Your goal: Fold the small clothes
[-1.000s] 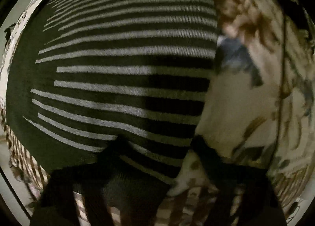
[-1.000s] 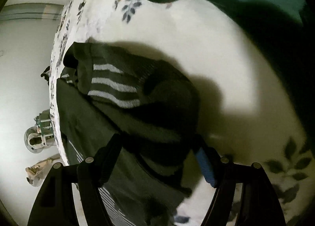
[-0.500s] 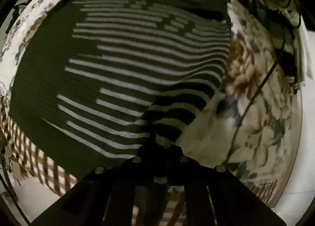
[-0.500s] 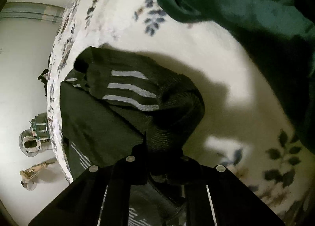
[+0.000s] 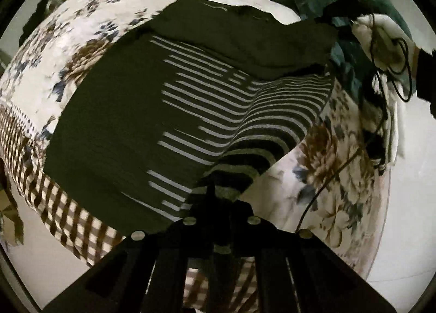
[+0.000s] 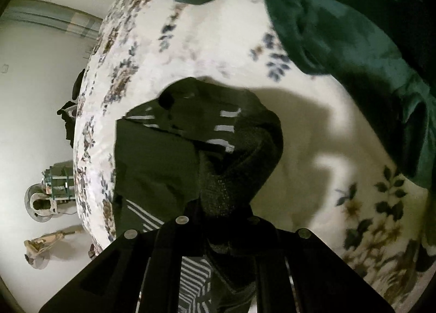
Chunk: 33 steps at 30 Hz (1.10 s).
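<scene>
Nearest the left wrist camera, the left claw [image 5: 218,198] is pinched tight on a lifted corner of the one dark striped garment [image 5: 152,122], pulling a ridge up from the cloth. The rest of that garment lies spread on the bed [image 5: 335,166], over a floral sheet with a checked border at its near edge. In the right wrist view, the right claw [image 6: 218,212] is likewise clamped on a bunched dark fold of the garment [image 6: 190,133]. Beyond, one green cloth [image 6: 340,18] is heaped at the far side, and one black cable [image 5: 351,157] trails across the sheet.
</scene>
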Each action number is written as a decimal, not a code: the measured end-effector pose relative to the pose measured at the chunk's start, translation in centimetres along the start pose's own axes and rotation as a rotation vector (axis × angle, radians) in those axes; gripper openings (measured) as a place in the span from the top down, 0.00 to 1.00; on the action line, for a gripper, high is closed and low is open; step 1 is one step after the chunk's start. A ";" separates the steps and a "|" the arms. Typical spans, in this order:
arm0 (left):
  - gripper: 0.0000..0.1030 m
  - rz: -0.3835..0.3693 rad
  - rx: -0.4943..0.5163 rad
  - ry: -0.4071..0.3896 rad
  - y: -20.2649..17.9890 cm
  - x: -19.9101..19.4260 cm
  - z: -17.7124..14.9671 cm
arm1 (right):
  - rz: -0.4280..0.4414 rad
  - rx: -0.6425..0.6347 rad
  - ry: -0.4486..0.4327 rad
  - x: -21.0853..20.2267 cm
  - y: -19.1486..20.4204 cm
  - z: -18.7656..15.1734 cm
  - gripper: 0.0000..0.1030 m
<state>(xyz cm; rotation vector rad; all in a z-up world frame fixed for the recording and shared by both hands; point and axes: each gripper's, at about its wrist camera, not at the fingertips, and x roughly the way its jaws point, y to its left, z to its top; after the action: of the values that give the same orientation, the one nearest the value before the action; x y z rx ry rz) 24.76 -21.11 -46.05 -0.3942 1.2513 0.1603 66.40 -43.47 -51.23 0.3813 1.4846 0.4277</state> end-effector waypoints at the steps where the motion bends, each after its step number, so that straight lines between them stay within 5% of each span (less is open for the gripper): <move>1: 0.95 -0.004 -0.005 -0.005 0.9 -0.4 0.3 | -0.004 0.001 -0.002 -0.1 0.9 0.1 0.90; 17: 0.95 -0.060 -0.186 -0.046 17.4 -3.2 4.6 | -0.079 -0.085 -0.017 5.2 21.9 2.2 0.90; 26: 0.95 -0.087 -0.316 -0.001 24.7 -0.1 5.1 | -0.172 -0.195 0.061 16.8 32.8 3.3 0.90; 33: 0.95 -0.110 -0.385 0.070 29.2 3.6 4.6 | -0.305 -0.194 0.122 27.3 35.9 3.5 0.90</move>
<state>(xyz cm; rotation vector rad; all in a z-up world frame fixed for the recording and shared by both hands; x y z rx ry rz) 20.38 7.18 -54.16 -0.8051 1.2643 0.2975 69.50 1.34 -56.90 -0.0271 1.5732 0.3513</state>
